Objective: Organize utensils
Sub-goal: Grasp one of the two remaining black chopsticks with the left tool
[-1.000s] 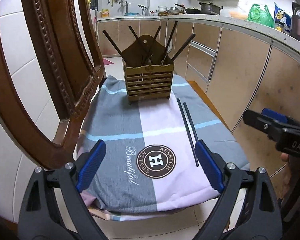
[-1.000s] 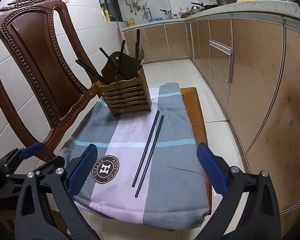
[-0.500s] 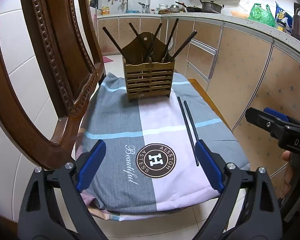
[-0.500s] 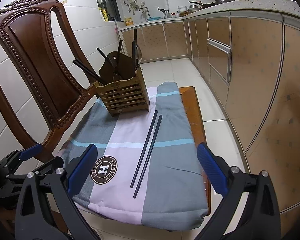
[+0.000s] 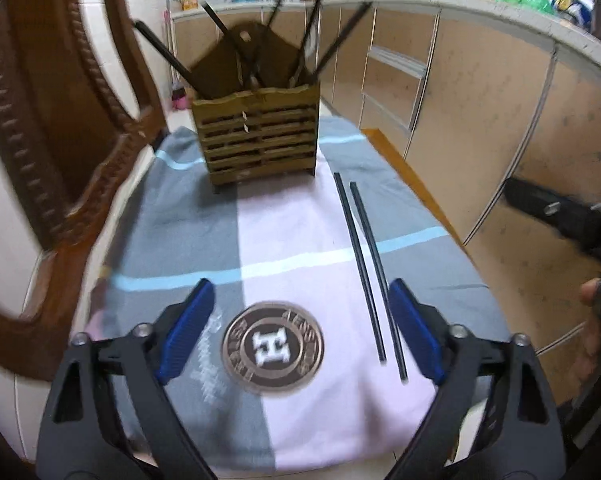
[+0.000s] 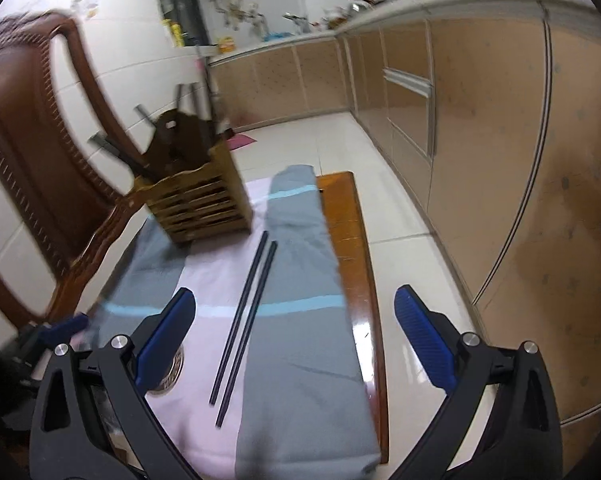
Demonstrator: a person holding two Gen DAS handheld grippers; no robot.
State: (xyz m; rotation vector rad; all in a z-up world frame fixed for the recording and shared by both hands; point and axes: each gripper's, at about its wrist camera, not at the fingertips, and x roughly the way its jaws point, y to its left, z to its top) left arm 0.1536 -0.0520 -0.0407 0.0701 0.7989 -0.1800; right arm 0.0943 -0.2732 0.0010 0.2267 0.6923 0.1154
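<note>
A slatted wooden utensil holder (image 5: 260, 136) stands upright at the far end of a grey and pink cloth (image 5: 284, 240) spread over a wooden chair seat (image 6: 348, 240), and serves as the landmark here. Several dark utensils (image 5: 300, 48) lean out of its top in different directions. Just in front of the holder and off its right corner, a pair of black chopsticks (image 5: 364, 264) lies side by side on the cloth, running away from the holder toward the near edge. A round brown logo (image 5: 272, 346) is printed on the cloth well in front of the holder. The left gripper (image 5: 300, 332) hovers over that logo, its jaws wide but closing, with nothing between them; the near chopstick tips lie just inside its right finger. The right gripper (image 6: 296, 336) hangs above the near half of the chopsticks, jaws wide and empty. The carved chair back (image 5: 60, 128) rises to the holder's left.
</note>
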